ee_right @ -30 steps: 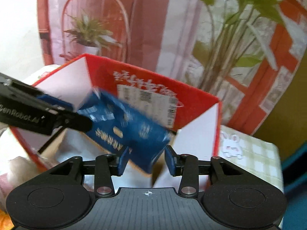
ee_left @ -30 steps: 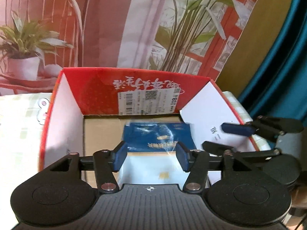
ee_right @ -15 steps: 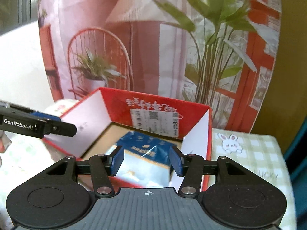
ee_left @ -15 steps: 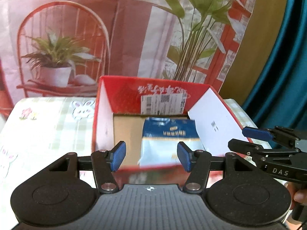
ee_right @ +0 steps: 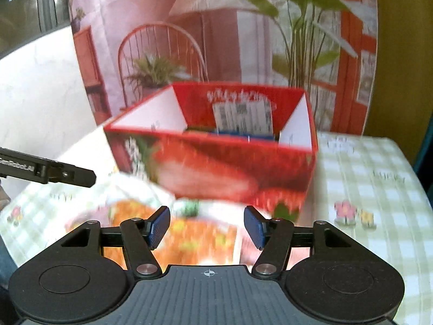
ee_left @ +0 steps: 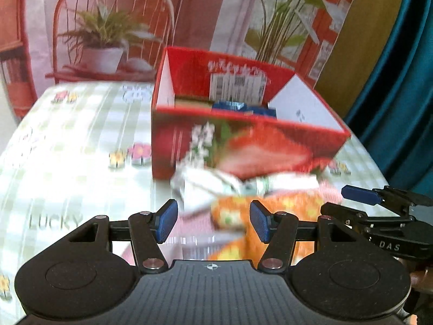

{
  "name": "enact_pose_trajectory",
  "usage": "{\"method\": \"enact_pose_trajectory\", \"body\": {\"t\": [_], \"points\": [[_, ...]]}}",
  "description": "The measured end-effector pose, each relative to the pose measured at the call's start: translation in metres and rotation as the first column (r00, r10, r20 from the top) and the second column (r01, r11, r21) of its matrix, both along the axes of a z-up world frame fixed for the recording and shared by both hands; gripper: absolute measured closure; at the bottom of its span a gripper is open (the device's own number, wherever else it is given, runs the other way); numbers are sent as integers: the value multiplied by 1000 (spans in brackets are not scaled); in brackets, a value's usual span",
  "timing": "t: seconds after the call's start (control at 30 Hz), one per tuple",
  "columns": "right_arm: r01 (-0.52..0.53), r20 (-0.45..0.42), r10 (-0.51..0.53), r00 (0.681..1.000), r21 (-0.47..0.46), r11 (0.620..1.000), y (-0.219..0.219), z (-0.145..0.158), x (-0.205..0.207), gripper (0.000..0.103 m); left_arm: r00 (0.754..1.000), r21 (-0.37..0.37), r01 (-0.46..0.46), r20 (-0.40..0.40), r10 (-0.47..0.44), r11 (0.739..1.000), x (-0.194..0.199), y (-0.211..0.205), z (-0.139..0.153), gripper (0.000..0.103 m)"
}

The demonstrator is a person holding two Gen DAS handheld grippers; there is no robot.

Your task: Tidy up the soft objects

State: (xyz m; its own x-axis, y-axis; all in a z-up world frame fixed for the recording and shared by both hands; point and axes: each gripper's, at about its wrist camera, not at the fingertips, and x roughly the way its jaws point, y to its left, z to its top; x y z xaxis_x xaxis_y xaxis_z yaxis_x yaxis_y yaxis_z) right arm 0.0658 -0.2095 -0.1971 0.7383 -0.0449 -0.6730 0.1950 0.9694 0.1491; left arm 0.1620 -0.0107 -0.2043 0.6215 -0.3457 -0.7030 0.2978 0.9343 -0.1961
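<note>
A red strawberry-print box (ee_left: 243, 146) (ee_right: 216, 159) stands on the table with a blue soft pack (ee_left: 243, 107) (ee_right: 243, 132) lying inside it. In front of the box lie soft packs: a white one (ee_left: 205, 184) and an orange patterned one (ee_left: 286, 205) (ee_right: 186, 233). My left gripper (ee_left: 213, 223) is open and empty, hovering above the near packs. My right gripper (ee_right: 207, 228) is open and empty, above the orange pack. The right gripper also shows at the right edge of the left wrist view (ee_left: 379, 203).
The table wears a green checked cloth with flower prints (ee_left: 81, 146) (ee_right: 365, 189). A printed backdrop with a chair and plants (ee_left: 113, 27) hangs behind the box. A teal curtain (ee_left: 406, 81) is at the right.
The right gripper let go of the blue pack, which now lies in the box. Both grippers pulled back and down from the box to the packs in front of it.
</note>
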Motion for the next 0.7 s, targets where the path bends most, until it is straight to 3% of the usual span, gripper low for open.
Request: {"method": "enact_pose_trajectory", "body": {"t": [0.33,0.7], "points": [[10,-60,-9,998,30,999,7,-22,-15,46,993,-13,-17,-115,16,1000,-23,3,-31,42],[9,-57,-7,998,32,999,9,-21,-16,44,991,-39,12,-134,-17,999,-32,0,-34,42]]}}
